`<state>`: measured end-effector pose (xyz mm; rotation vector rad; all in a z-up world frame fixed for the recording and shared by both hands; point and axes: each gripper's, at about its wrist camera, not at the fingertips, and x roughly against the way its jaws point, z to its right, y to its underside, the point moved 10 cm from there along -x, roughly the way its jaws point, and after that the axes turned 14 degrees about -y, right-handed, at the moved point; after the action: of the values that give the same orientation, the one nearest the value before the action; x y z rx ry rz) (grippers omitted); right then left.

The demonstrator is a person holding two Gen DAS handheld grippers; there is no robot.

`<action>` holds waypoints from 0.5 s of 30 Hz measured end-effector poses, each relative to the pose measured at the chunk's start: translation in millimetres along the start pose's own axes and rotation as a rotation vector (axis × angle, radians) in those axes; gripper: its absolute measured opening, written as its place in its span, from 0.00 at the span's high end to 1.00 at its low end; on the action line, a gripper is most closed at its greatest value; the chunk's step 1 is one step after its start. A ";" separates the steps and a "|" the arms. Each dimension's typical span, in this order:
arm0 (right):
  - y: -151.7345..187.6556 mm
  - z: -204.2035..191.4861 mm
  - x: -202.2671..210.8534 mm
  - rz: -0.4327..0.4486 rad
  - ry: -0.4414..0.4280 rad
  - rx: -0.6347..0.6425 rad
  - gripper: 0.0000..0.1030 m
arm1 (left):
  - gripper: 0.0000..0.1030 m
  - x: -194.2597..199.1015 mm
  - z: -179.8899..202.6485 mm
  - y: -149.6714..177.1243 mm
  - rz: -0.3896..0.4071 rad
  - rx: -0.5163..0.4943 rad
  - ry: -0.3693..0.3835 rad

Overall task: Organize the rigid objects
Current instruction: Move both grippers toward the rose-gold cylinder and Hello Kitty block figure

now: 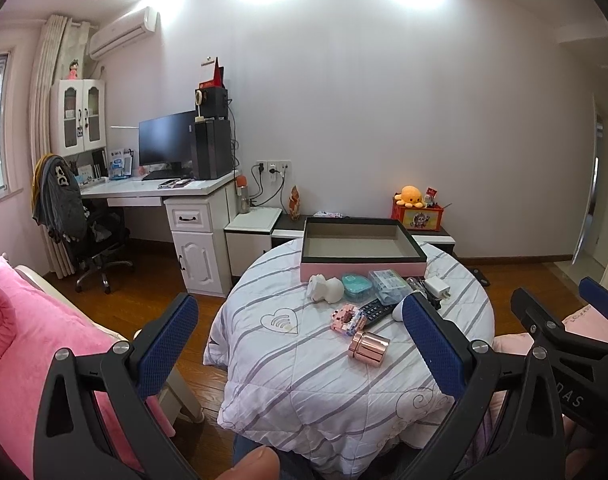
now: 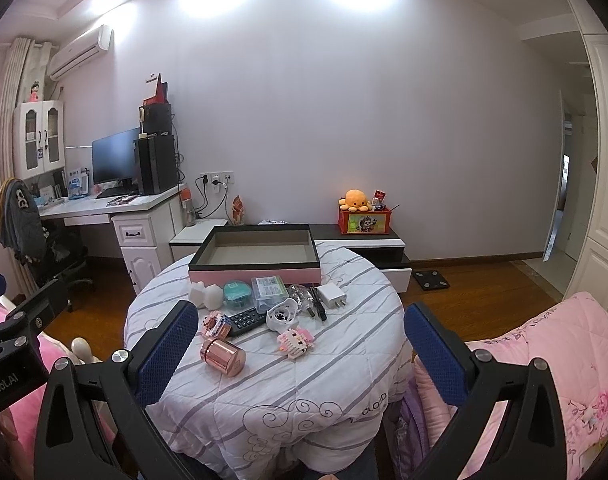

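Note:
A round table under a striped white quilt [image 1: 304, 368] [image 2: 272, 392] carries a pink box with a dark rim [image 1: 362, 254] [image 2: 256, 258], standing empty at the far side. In front of it lie a rose-gold cylinder [image 1: 368, 347] [image 2: 223, 356], a pink brick figure [image 1: 347, 319] [image 2: 295, 342], another brick figure [image 2: 217, 325], a black remote [image 1: 378, 311] [image 2: 246, 321], a teal round box [image 1: 357, 286] [image 2: 237, 293], a clear case [image 1: 389, 285] [image 2: 269, 291], a white charger [image 1: 438, 287] [image 2: 331, 295] and a white rabbit shape [image 1: 324, 289] [image 2: 206, 295]. My left gripper [image 1: 300, 344] and right gripper [image 2: 300, 354] hang open before the table, nothing between their fingers.
A pink bed [image 1: 28, 340] lies at the left and a pink quilt [image 2: 552, 360] at the right. A desk with a monitor [image 1: 166, 146], an office chair [image 1: 92, 240] and a low cabinet with an orange plush [image 1: 410, 196] line the far wall. A doorway [image 2: 568, 208] opens at the right.

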<state>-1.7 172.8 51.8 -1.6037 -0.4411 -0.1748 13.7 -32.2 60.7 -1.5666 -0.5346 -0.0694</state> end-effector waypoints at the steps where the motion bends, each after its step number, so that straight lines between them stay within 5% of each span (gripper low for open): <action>1: 0.5 0.3 -0.8 -0.002 0.001 0.000 0.00 | 0.00 -0.4 1.1 0.6 -0.002 -0.001 0.001; 15: 12.2 1.4 -33.4 -0.059 -0.011 0.002 0.00 | 0.00 -31.0 12.3 16.3 -0.072 -0.025 0.002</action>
<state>-27.7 168.0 28.0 -1.5910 -0.4968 -0.2102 -11.0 -29.0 33.3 -1.5710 -0.5908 -0.1330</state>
